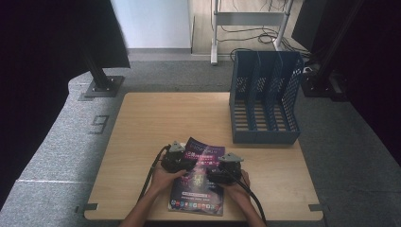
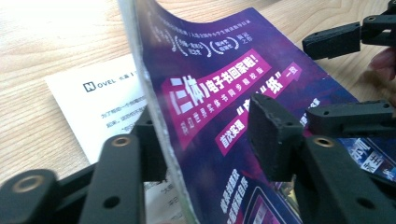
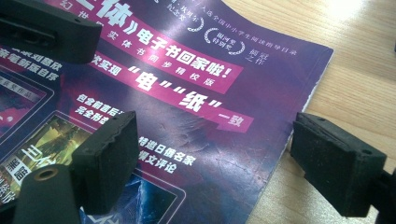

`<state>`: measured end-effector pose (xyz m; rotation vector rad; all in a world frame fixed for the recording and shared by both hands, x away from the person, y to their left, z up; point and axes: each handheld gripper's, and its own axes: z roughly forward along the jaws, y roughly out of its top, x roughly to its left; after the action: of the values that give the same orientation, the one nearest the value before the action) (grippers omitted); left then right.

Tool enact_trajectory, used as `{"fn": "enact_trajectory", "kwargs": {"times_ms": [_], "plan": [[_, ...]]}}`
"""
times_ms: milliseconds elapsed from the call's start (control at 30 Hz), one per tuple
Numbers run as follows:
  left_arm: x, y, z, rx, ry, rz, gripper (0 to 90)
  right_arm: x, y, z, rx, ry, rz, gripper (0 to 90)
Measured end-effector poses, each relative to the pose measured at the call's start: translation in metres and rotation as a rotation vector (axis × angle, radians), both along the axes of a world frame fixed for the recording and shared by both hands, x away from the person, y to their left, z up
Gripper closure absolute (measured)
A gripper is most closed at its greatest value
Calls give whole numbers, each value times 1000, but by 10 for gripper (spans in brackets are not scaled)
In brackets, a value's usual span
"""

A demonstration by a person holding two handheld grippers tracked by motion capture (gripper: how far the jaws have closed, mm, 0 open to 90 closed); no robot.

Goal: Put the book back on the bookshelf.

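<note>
A purple magazine [image 1: 198, 182] with white and pink print lies near the table's front edge. My left gripper [image 1: 178, 161] is at its left side and my right gripper [image 1: 222, 171] at its right side. In the left gripper view the cover's left edge [image 2: 154, 107] is lifted and curls up between the jaws of my open left gripper [image 2: 205, 135]; one pad [image 2: 273, 135] hangs over the cover. My right gripper [image 3: 219, 158] is open and straddles the magazine's right edge [image 3: 299, 116], with one pad [image 3: 105, 158] over the cover and the other [image 3: 336, 163] over bare wood.
A blue slotted file holder [image 1: 265, 99] with three compartments stands at the table's back right. A white printed sheet [image 2: 93, 102] lies under the lifted cover. The wooden table [image 1: 156, 118] is bare at the left and back. Grey carpet surrounds it.
</note>
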<state>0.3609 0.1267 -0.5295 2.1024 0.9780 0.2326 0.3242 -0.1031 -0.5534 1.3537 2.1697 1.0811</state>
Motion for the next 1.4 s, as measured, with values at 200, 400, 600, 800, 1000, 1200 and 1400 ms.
{"fn": "enact_trajectory", "kwargs": {"times_ms": [200,400,600,800,1000,1200,1400], "plan": [[2,-2,-5,18,11,4,576,0,0,0,-1,-1,0,152],[1,-2,-5,14,10,-14,580,0,0,0,-1,-1,0,152],[-2,-4,-3,32,-45,-15,622,1,-1,0,6,8,2,147],[-6,-4,-3,29,-79,-16,721,1,-1,0,7,9,1,147],[-8,-2,0,-5,-82,-34,784,2,-1,0,8,12,2,143],[-12,-1,4,-28,-97,-63,847,2,-1,0,9,12,3,142],[-18,-1,11,-68,-138,-88,863,3,-2,0,18,17,10,137]]}}
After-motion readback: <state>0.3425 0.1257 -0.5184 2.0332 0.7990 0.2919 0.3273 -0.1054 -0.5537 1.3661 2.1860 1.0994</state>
